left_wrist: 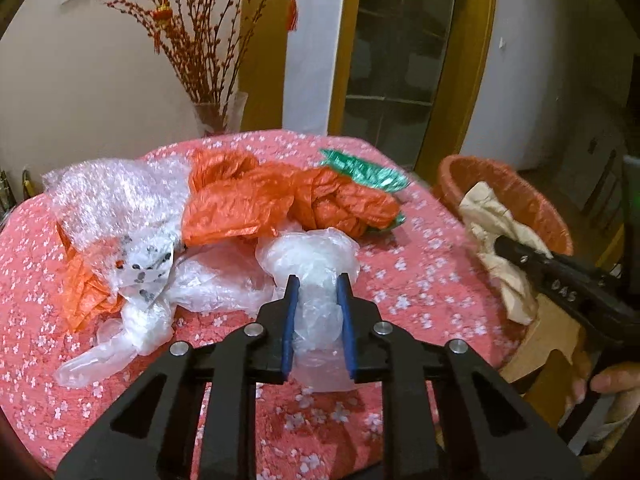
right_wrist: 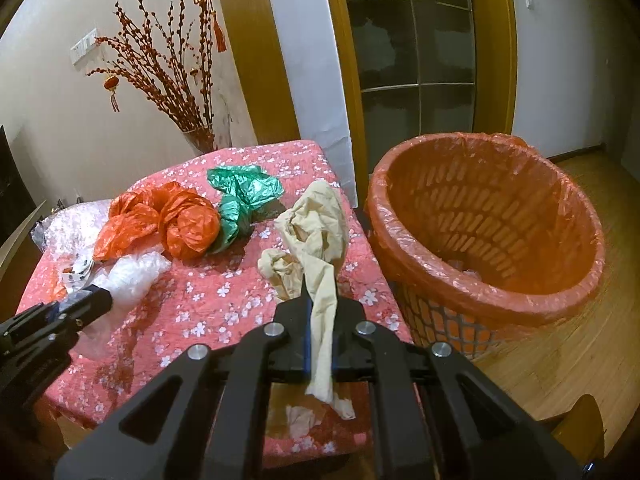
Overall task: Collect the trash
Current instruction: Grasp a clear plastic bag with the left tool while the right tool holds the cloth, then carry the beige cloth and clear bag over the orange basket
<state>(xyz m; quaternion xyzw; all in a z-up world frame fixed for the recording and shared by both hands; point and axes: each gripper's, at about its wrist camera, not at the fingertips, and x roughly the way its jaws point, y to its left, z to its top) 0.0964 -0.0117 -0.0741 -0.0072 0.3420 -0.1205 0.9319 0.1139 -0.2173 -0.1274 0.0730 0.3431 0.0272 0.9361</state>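
Observation:
My left gripper [left_wrist: 318,282] is shut on a clear plastic bag [left_wrist: 310,256] lying on the pink flowered tablecloth [left_wrist: 420,280]. My right gripper [right_wrist: 322,284] is shut on a crumpled beige paper [right_wrist: 316,232] and holds it above the table's right edge, left of the orange-lined trash basket [right_wrist: 492,300]. The right gripper with the paper also shows in the left wrist view [left_wrist: 500,244]. Orange plastic bags [right_wrist: 176,224], a green bag [right_wrist: 244,192] and bubble wrap [left_wrist: 120,196] lie in a heap on the table.
A glass vase [right_wrist: 204,140] of red branches stands behind the table's far edge. The basket stands on a wooden floor [right_wrist: 560,368] right of the table, in front of a glass door. A wooden stool [left_wrist: 548,344] is below the right gripper.

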